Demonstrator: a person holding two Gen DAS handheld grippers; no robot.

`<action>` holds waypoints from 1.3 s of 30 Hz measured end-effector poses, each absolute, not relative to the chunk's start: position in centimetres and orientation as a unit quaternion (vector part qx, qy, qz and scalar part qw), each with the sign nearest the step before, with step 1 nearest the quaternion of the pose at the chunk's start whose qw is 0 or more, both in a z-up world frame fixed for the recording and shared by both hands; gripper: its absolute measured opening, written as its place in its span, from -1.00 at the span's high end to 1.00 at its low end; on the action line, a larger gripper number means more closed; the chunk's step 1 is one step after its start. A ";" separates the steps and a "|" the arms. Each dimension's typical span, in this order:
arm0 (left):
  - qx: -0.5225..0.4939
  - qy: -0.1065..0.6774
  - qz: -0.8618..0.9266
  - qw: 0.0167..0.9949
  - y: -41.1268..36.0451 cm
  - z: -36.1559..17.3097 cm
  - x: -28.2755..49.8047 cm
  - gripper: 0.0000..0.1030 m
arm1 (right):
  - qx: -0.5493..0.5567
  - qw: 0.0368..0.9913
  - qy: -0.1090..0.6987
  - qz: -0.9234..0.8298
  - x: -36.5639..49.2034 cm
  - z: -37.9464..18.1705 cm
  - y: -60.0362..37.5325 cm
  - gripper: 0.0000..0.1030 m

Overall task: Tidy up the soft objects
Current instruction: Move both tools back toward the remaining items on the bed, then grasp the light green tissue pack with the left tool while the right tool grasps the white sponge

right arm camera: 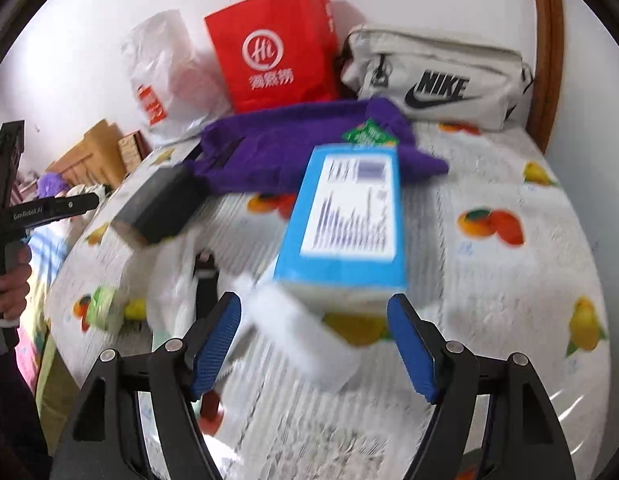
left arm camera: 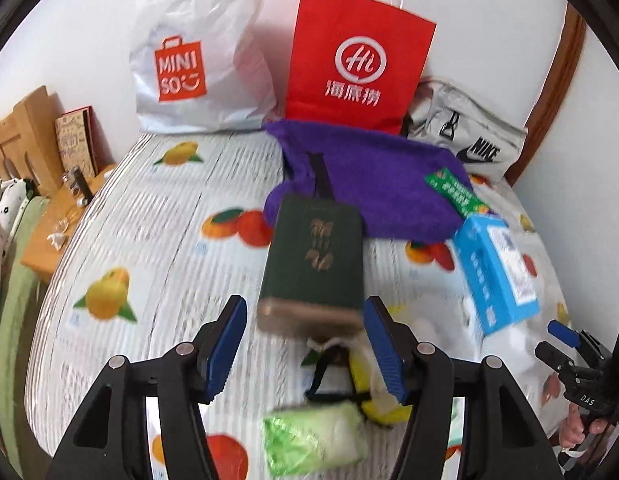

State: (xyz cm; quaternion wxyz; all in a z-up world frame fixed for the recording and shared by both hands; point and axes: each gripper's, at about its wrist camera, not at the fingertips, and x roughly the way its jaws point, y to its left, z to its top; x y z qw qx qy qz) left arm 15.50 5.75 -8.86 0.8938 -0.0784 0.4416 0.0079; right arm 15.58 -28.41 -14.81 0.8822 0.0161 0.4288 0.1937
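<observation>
Left gripper [left arm camera: 305, 344] wide open just short of the dark green box [left arm camera: 313, 264], right gripper [right arm camera: 313, 344] wide open near the blue box [right arm camera: 345, 220], contact unclear through blur.

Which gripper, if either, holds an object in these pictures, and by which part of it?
Neither. The left gripper is open before the dark green box, its fingers apart from it. The right gripper is open near the blue box.

"MINISO" on white plastic bag [left arm camera: 197, 52], "Hi" on red paper bag [left arm camera: 359, 60], "NIKE" on grey pouch [right arm camera: 437, 76].
</observation>
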 end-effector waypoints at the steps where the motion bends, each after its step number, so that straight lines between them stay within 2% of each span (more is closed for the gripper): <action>1: -0.076 0.443 0.010 0.893 5.8 -9.2 15.1 -0.15 | 0.014 0.883 0.429 0.191 15.4 -15.3 -28.3 -0.46; 8: -0.080 0.457 0.004 0.886 6.4 -11.4 12.4 -0.19 | 0.014 0.876 0.440 0.198 15.4 -18.0 -27.4 -0.42; 9: -0.081 0.458 -0.001 0.885 6.4 -11.6 12.1 -0.21 | 0.008 0.876 0.438 0.203 15.2 -18.2 -27.0 -0.36; 11: -0.081 0.462 -0.009 0.883 6.2 -12.2 11.5 -0.26 | -0.005 0.877 0.434 0.206 14.9 -18.5 -26.3 0.08; 18: -0.085 0.480 -0.017 0.873 5.5 -14.3 10.5 -0.27 | -0.023 0.888 0.416 0.193 12.7 -18.0 -25.7 0.14; 22: -0.088 0.479 -0.034 0.873 4.7 -14.9 10.2 -0.51 | -0.017 0.898 0.402 0.179 10.8 -17.0 -26.6 0.14; 26: -0.068 0.491 -0.032 0.868 3.5 -16.0 10.2 -0.54 | -0.015 0.909 0.392 0.144 9.2 -16.3 -28.0 0.14; 35: -0.065 0.492 -0.016 0.868 3.9 -17.9 10.2 -0.54 | 0.022 0.901 0.416 0.120 8.8 -18.5 -29.2 0.13; 39: -0.074 0.483 -0.022 0.872 4.3 -17.7 9.9 -0.47 | 0.038 0.901 0.416 0.115 8.8 -19.2 -29.4 0.10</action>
